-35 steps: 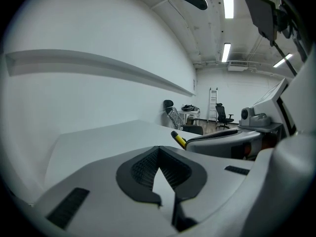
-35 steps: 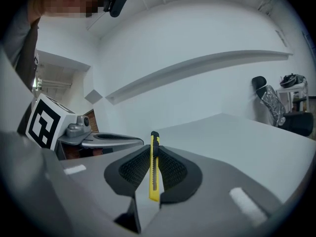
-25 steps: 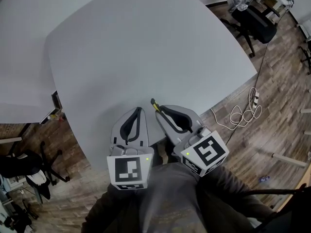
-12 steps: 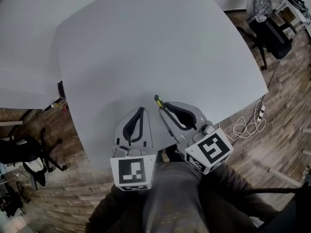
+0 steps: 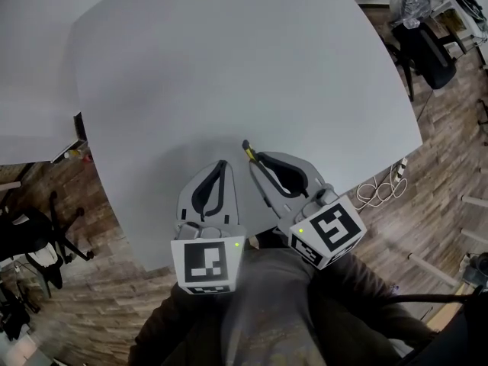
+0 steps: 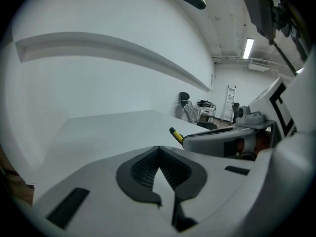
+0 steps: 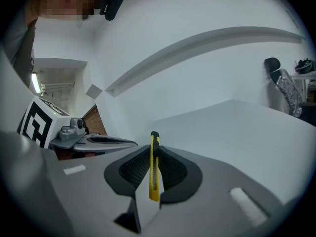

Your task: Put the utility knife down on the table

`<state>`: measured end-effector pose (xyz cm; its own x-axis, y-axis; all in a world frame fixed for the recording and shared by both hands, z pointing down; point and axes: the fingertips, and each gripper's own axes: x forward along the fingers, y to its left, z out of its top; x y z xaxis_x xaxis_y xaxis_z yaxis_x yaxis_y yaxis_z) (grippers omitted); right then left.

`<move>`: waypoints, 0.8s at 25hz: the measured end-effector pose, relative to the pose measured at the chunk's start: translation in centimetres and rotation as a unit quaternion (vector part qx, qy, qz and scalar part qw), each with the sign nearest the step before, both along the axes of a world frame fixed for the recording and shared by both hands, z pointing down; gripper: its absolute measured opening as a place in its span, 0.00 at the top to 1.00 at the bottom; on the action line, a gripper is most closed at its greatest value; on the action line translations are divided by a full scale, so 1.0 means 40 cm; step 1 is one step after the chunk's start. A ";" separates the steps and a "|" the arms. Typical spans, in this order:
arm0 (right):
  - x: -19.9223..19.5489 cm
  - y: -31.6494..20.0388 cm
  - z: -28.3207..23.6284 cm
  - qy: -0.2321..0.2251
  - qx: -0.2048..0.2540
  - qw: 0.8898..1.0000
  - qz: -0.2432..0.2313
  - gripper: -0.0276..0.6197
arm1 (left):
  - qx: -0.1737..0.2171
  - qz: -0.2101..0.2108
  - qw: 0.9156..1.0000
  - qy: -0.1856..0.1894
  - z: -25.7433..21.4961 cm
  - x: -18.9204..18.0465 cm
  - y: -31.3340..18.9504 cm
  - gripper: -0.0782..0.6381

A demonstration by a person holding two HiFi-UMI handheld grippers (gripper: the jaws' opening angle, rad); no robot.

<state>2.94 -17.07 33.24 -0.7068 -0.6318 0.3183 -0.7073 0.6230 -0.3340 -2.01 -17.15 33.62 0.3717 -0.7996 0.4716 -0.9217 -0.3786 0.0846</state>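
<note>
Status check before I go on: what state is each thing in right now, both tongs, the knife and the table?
Left tongs: shut, nothing between them.
Right tongs: shut on the utility knife, held over the table's near edge.
Utility knife: clamped on edge between the jaws, black tip poking out past them, not yet released.
Table: bare, with nothing lying on the part in view.

It looked like an office or lab workroom. A big white table (image 5: 229, 67) stood on a wood-plank floor (image 5: 450, 166), with black swivel chairs (image 5: 427, 48) around it. A white cable (image 5: 377, 193) lay looped on the floor. Beyond were a ceiling strip light (image 6: 248, 48) and a stepladder (image 6: 230, 102).
</note>
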 end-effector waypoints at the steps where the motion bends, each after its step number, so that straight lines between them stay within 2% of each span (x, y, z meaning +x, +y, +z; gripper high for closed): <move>1: -0.005 -0.001 0.004 0.003 -0.002 1.000 0.000 0.88 | -0.001 -0.002 1.000 0.003 0.004 -0.007 -0.003 0.89; 9: -0.008 -0.020 0.036 0.018 -0.016 1.000 0.009 0.88 | 0.000 -0.019 1.000 0.017 0.034 -0.037 -0.043 0.89; 20: -0.034 -0.029 0.097 0.030 -0.038 0.999 0.015 0.88 | -0.036 -0.026 0.999 0.019 0.121 -0.085 -0.076 0.89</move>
